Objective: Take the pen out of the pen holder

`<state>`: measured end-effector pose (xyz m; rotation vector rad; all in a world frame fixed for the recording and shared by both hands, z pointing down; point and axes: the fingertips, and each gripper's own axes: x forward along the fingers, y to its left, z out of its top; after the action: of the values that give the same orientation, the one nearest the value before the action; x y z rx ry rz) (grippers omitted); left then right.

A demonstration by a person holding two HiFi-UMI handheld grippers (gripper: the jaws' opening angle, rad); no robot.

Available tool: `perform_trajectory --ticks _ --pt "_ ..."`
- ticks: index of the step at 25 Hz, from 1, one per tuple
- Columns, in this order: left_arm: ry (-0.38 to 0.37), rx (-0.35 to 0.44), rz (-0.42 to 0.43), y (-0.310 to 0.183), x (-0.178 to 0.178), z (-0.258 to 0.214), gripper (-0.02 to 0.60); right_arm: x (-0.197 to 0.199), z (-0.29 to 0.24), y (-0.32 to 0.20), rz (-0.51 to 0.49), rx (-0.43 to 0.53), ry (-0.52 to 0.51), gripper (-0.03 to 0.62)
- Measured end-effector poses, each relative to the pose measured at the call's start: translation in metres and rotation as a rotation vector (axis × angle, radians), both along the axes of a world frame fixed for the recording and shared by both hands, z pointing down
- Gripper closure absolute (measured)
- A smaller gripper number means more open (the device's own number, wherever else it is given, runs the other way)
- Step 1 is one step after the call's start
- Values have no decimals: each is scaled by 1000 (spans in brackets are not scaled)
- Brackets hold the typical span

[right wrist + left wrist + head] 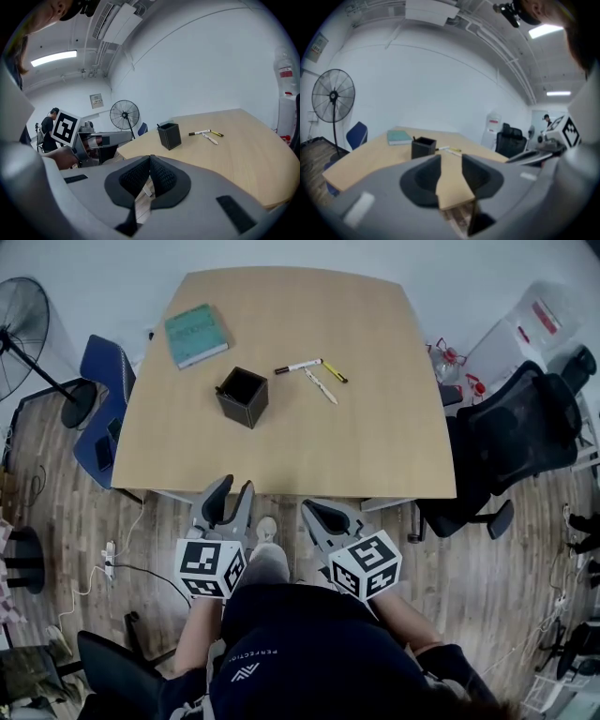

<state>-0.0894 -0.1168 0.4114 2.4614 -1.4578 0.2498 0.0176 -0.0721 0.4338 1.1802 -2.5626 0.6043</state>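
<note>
A black square pen holder stands on the wooden table, left of centre, with a dark pen tip at its left rim. Right of it lie a white marker, a white pen and a yellow pen. My left gripper hangs off the table's near edge, open and empty; in the left gripper view its jaws frame the holder far ahead. My right gripper is beside it, shut on nothing, pads together. The holder is also in the right gripper view.
A teal book lies at the table's far left. A blue chair and a standing fan are left of the table, a black office chair right of it. Cables and a power strip lie on the wooden floor.
</note>
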Motion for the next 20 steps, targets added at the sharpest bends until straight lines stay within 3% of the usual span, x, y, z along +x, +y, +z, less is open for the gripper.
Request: perform_trajectory --ticks 20 --pt "-55 -45 48 -184 -53 13 430 -42 3 -162 83 -50 15 591"
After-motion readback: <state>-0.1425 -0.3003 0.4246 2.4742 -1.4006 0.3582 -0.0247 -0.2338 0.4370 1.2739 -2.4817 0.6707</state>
